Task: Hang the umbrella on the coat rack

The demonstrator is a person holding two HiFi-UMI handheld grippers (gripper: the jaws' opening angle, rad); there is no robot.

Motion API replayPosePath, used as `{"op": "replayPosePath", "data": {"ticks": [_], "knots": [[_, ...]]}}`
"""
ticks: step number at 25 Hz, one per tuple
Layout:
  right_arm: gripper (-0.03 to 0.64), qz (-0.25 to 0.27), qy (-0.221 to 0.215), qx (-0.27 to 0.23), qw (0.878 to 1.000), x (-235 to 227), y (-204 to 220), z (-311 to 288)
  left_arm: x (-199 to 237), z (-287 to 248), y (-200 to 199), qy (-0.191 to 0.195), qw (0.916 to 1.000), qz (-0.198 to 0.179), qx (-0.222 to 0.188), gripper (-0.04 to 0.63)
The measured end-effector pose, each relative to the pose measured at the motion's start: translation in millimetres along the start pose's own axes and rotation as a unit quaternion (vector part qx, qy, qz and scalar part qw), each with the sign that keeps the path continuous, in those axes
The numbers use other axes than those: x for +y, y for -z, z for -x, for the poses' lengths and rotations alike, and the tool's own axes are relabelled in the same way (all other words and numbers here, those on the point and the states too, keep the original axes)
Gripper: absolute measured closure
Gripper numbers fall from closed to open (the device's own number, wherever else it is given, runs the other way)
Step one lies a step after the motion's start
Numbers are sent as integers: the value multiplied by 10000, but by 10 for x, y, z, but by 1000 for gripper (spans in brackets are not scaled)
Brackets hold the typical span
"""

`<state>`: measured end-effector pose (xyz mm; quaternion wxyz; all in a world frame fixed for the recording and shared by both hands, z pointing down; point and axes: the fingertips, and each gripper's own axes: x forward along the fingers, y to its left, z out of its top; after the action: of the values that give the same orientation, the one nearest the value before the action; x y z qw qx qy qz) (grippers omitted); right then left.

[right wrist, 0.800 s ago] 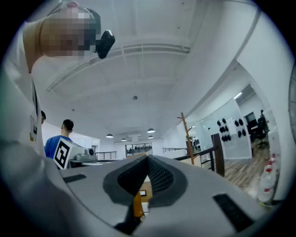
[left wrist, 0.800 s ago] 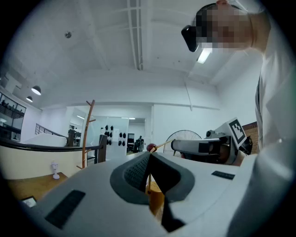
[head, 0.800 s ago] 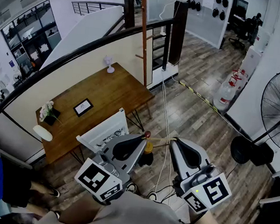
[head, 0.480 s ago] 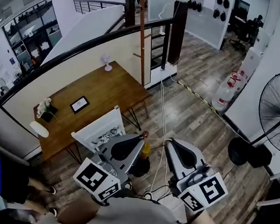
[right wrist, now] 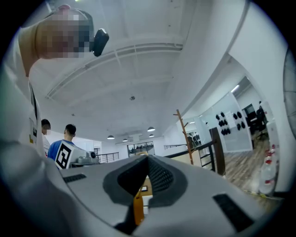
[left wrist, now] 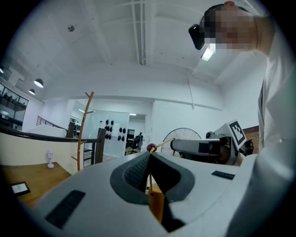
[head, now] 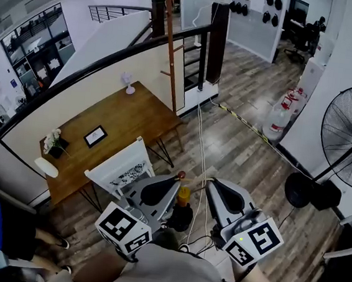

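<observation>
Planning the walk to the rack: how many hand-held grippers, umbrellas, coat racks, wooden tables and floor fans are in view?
Hand-held grippers: 2 (left hand-held gripper, right hand-held gripper)
Umbrella: 1
Coat rack: 1
Wooden table: 1
Floor fan: 1
Total: 6

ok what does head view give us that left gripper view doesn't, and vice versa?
Head view only: white chair, water jugs. Left gripper view only: the person's head camera, and the left gripper seen with jaws shut on the umbrella, its yellow part. Both: coat rack, wooden table, floor fan, right gripper, red-tipped stick.
</observation>
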<state>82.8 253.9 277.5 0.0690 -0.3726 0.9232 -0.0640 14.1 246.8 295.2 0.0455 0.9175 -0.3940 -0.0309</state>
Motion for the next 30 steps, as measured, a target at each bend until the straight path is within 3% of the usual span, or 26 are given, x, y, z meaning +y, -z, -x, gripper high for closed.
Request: {"op": "replayPosePath", "data": {"ticks": [5,12,23,30], "knots": [[614,364,142,-101,9992,-145,-115,-28,47,-142,-114,11,9998,-158,-133,592],[614,275,193,-147,9993,-569,-106,-298,318,-539,-78,44,9997,-193,-157,592],[614,200,238,-97,9995,-1347,-194,-1118,1141,-1359,-166,206,9996,-177,-19,592],[614,-43,524,-86,9986,-1971,-276,-1886,1835,-1990,-187,494,9987,-50,113,592]]}}
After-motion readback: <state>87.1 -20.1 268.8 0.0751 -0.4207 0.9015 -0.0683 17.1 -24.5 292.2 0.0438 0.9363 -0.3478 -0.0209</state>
